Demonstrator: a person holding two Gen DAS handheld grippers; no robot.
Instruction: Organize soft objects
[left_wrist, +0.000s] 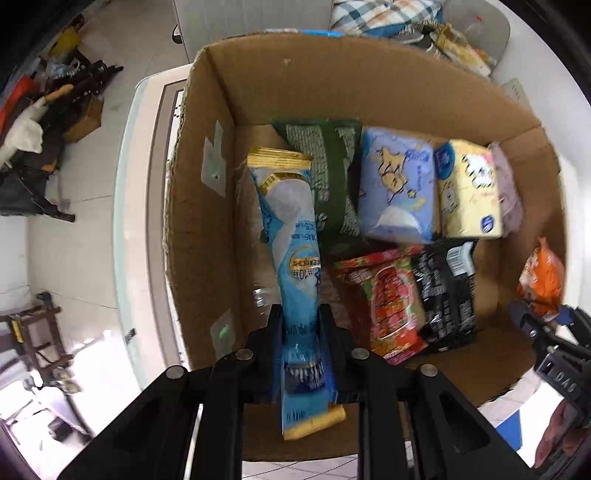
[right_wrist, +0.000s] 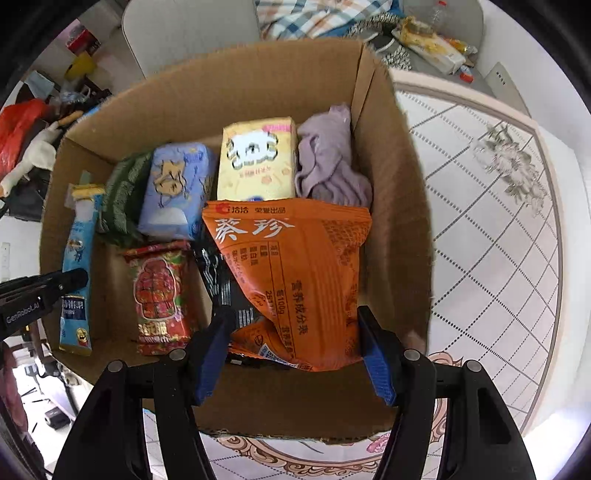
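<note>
A cardboard box (left_wrist: 207, 206) (right_wrist: 399, 206) holds soft packs. My left gripper (left_wrist: 301, 325) is shut on a long light-blue pouch (left_wrist: 291, 236) with yellow ends, held over the box's left side; it also shows in the right wrist view (right_wrist: 77, 266). My right gripper (right_wrist: 295, 332) holds an orange snack bag (right_wrist: 295, 273) between its blue pads over the box's right front; the bag shows in the left wrist view (left_wrist: 541, 277). In the box lie a green pack (left_wrist: 332, 173), a blue tissue pack (left_wrist: 397, 188), a yellow tissue pack (left_wrist: 469, 192), a lilac cloth (right_wrist: 328, 162), a red snack bag (left_wrist: 384, 302) and a black bag (left_wrist: 447, 291).
The box stands on a patterned round table (right_wrist: 491, 229). Behind it are a chair back (right_wrist: 192, 33), plaid cloth (right_wrist: 317, 18) and clutter (right_wrist: 424, 44). More clutter lies on the tiled floor at the left (left_wrist: 48, 122).
</note>
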